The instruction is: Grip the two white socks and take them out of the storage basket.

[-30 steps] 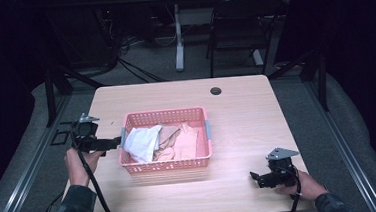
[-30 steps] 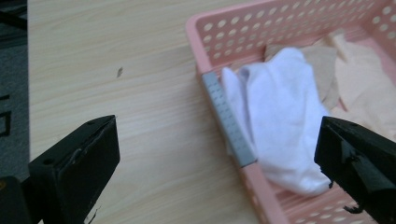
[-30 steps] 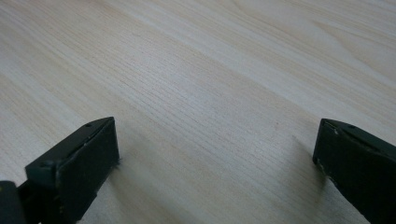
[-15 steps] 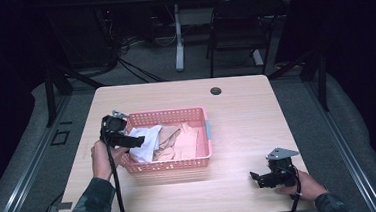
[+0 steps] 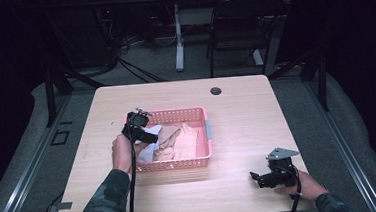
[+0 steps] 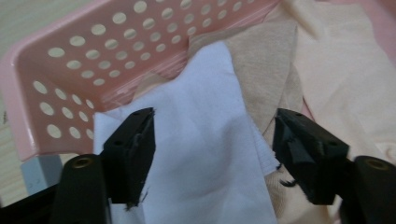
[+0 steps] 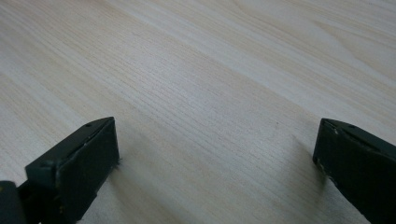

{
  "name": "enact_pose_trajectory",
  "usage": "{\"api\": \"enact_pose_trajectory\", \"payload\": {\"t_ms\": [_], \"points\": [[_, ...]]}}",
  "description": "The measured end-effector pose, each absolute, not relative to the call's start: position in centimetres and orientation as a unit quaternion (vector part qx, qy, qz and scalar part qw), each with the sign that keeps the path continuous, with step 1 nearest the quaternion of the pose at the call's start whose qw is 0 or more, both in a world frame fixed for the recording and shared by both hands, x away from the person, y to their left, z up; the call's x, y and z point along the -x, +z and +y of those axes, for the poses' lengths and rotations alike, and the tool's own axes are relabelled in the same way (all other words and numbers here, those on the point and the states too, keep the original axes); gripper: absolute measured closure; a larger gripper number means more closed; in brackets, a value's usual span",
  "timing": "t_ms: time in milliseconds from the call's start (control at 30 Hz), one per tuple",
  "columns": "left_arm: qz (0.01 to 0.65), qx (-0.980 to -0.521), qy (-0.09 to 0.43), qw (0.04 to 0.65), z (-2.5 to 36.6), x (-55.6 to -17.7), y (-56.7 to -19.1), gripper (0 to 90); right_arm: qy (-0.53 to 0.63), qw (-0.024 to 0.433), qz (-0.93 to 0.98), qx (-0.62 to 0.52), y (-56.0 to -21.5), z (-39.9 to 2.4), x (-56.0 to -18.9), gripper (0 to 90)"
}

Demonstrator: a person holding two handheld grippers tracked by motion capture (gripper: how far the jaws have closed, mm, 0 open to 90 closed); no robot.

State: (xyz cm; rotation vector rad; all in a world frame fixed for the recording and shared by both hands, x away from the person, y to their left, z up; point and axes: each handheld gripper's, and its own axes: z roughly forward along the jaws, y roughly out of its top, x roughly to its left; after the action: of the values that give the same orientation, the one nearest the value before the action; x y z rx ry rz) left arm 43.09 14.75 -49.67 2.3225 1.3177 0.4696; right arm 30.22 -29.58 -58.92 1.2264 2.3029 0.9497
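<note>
A pink perforated basket stands mid-table and holds a white cloth, a tan cloth and a pale peach cloth. My left gripper reaches into the basket's left end. In the left gripper view its jaws straddle the white cloth beside the basket wall. They have just been closing, with the cloth between them, and the pads do not press it. My right gripper rests near the table's front right, its jaws open over bare wood.
A small black round cap sits near the table's far edge. A dark chair and a table leg stand on the floor behind. Bare wood lies to the right of the basket and in front of it.
My left gripper has moved right from the table's left edge to the basket's left end and dipped towards the white cloth. Its jaws have narrowed. The right gripper has stayed put.
</note>
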Motion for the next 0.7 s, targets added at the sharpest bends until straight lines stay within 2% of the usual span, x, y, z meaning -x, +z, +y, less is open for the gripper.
{"api": "enact_pose_trajectory", "payload": {"t_ms": [67, 367, 400, 433, 500, 567, 600, 667, 700], "points": [[0.477, -0.840, 0.166, 0.198, 14.5, -43.4, -50.0, 34.4, 0.336, 0.182, 0.816, -0.434, -58.9, -29.6, -30.2, 0.0], [0.491, -0.842, 0.149, 0.168, 14.1, -44.8, -51.6, 35.5, 0.336, 0.181, 0.816, -0.434, -58.9, -29.6, -30.2, 0.0], [0.493, -0.842, 0.147, 0.163, 14.1, -45.0, -51.8, 37.8, 0.337, 0.181, 0.816, -0.434, -58.9, -29.6, -30.2, 0.0], [0.497, -0.841, 0.141, 0.157, 14.1, -45.2, -52.0, 44.5, 0.337, 0.181, 0.816, -0.434, -58.9, -29.6, -30.2, 0.0], [0.499, -0.840, 0.140, 0.158, 14.1, -45.3, -52.1, 47.4, 0.337, 0.181, 0.816, -0.434, -58.9, -29.6, -30.2, 0.0], [0.501, -0.841, 0.138, 0.152, 14.3, -45.4, -52.2, 59.1, 0.336, 0.182, 0.816, -0.434, -58.9, -29.6, -30.2, 0.0], [0.503, -0.840, 0.138, 0.152, 14.3, -45.4, -52.3, 59.1, 0.336, 0.182, 0.816, -0.434, -58.9, -29.6, -30.2, 0.0], [0.506, -0.837, 0.136, 0.154, 14.6, -45.5, -52.3, 66.5, 0.336, 0.182, 0.816, -0.434, -58.9, -29.6, -30.2, 0.0], [0.506, -0.837, 0.134, 0.157, 14.7, -45.5, -52.3, 66.5, 0.337, 0.181, 0.816, -0.434, -58.9, -29.6, -30.2, 0.0]]}}
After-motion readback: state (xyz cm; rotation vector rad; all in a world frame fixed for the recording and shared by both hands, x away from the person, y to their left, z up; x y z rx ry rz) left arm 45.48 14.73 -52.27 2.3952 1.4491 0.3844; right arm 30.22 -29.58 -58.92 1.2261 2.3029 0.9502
